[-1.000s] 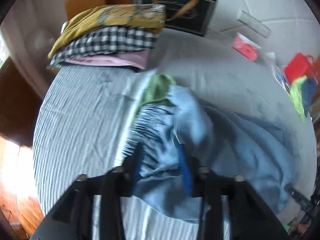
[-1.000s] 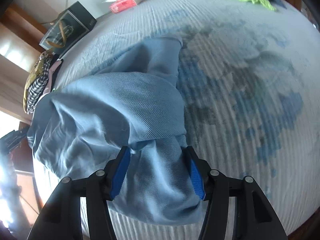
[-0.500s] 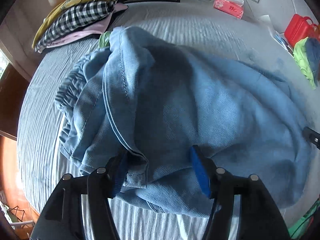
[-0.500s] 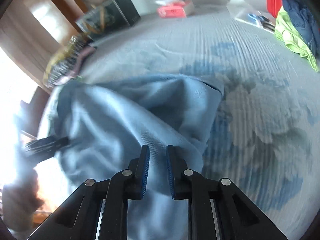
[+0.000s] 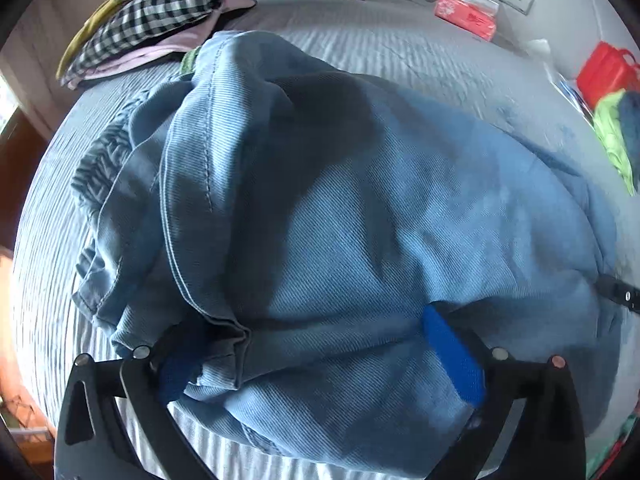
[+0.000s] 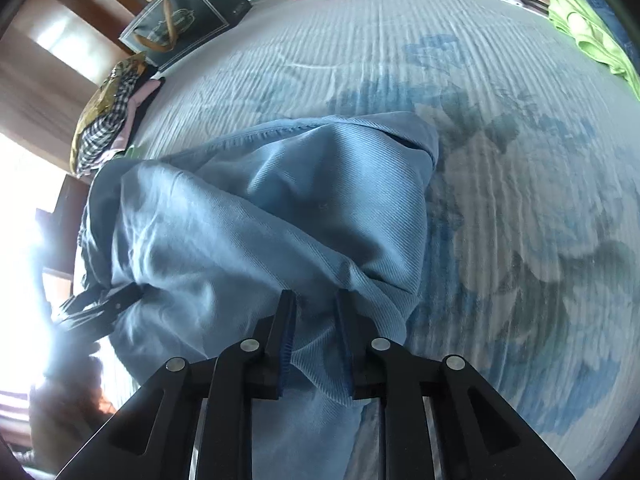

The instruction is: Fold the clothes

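A pair of light blue denim trousers (image 5: 340,200) lies bunched on the bed, its elastic waistband at the left. My left gripper (image 5: 316,328) is open, its jaws wide apart with denim lying loosely between them. In the right wrist view the trousers (image 6: 260,208) spread to the left and my right gripper (image 6: 316,308) is shut on a fold of their hem. The left gripper's tip (image 6: 104,304) shows at the trousers' left edge there.
The bed cover (image 6: 520,200) is striped grey with blue flowers. A stack of folded clothes (image 5: 152,16) lies at the back left beside a dark gift bag (image 6: 184,20). A red tissue pack (image 5: 468,12), a red container (image 5: 608,72) and green clothes (image 5: 612,136) lie at the right.
My left gripper's jaws have opened wide over the denim. My right gripper closed from open onto the trousers' fold and moved left with it.
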A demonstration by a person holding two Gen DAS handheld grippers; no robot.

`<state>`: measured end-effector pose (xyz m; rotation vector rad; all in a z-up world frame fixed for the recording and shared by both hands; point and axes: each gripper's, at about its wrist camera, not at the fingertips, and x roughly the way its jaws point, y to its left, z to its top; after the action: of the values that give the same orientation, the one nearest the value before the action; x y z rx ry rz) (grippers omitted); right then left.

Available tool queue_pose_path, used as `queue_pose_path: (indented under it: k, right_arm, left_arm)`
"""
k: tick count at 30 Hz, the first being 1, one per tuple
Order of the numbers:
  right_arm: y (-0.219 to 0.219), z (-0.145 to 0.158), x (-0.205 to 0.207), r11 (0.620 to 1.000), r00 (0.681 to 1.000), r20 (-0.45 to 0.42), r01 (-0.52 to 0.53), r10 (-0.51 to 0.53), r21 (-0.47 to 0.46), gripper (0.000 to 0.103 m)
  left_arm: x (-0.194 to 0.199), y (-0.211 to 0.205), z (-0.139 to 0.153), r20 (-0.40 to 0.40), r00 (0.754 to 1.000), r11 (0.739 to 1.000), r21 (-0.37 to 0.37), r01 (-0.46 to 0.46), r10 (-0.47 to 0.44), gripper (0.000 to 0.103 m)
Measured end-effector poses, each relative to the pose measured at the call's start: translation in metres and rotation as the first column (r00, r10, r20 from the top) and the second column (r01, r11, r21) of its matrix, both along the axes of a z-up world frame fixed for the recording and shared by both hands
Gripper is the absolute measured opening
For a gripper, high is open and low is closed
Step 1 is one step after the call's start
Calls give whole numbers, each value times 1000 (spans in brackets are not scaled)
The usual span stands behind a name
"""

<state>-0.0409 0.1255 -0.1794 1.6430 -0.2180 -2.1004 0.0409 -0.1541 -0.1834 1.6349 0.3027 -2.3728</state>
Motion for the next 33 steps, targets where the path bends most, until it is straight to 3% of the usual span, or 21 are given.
queue_pose_path:
  k: [3, 5, 7, 11, 14, 17, 18, 19, 21, 26, 27, 29, 30, 31, 33]
  right_arm:
    - [0, 0, -5, 999, 999, 16, -42, 42, -10, 20]
    - [-1, 3, -10, 993, 992, 32, -120, 121, -15, 20]
    - [6, 19, -16, 973, 973, -26, -230, 229, -36, 23]
    - [36, 49, -31, 901, 891, -178, -432, 418, -45, 29]
    - [56, 46, -44, 843, 829, -205, -537, 520, -33, 29]
    - [65, 42, -51, 807, 794, -196, -590, 575, -23, 29]
    - [68, 40, -53, 794, 781, -194, -608, 593, -20, 38]
    - [68, 40, -54, 780, 767, -201, -625, 610, -17, 65]
    - [67, 39, -56, 752, 737, -214, -659, 641, -11, 83]
    - [60, 39, -63, 702, 679, -236, -712, 696, 21, 83]
    - [57, 38, -65, 688, 662, -238, -725, 710, 35, 79]
    - [50, 34, -67, 648, 618, -235, -758, 750, 75, 60]
    - [47, 32, -67, 631, 598, -234, -771, 766, 94, 42]
    - [44, 30, -68, 617, 582, -241, -779, 777, 110, 35]
    - [39, 27, -71, 591, 548, -253, -794, 797, 143, 35]
  left_arm:
    - [-2, -2, 1, 23, 999, 999, 19, -26, 26, 103]
    - [-1, 3, 10, 29, 994, 995, 14, -102, 102, 103]
    - [6, 18, 26, -20, 981, 982, 2, -191, 191, 103]
    - [28, 83, 48, -97, 938, 943, 12, -334, 333, 103]
    - [42, 137, 52, -103, 904, 909, 4, -416, 414, 103]
    - [49, 184, 48, -29, 908, 908, -20, -419, 419, 103]
    - [52, 197, 48, -24, 905, 905, -27, -425, 424, 103]
    - [54, 211, 47, -19, 903, 902, -34, -430, 430, 103]
    - [59, 228, 45, -3, 899, 899, -24, -438, 438, 103]
    - [61, 251, 32, 33, 872, 873, -11, -488, 488, 103]
    - [62, 254, 30, 39, 865, 866, -3, -500, 500, 103]
    - [64, 259, 26, 43, 855, 856, 8, -517, 516, 103]
    - [66, 262, 23, 45, 850, 851, 13, -525, 525, 103]
    - [67, 266, 21, 43, 846, 846, 20, -533, 532, 103]
    - [67, 270, 16, 46, 838, 838, 18, -545, 544, 103]
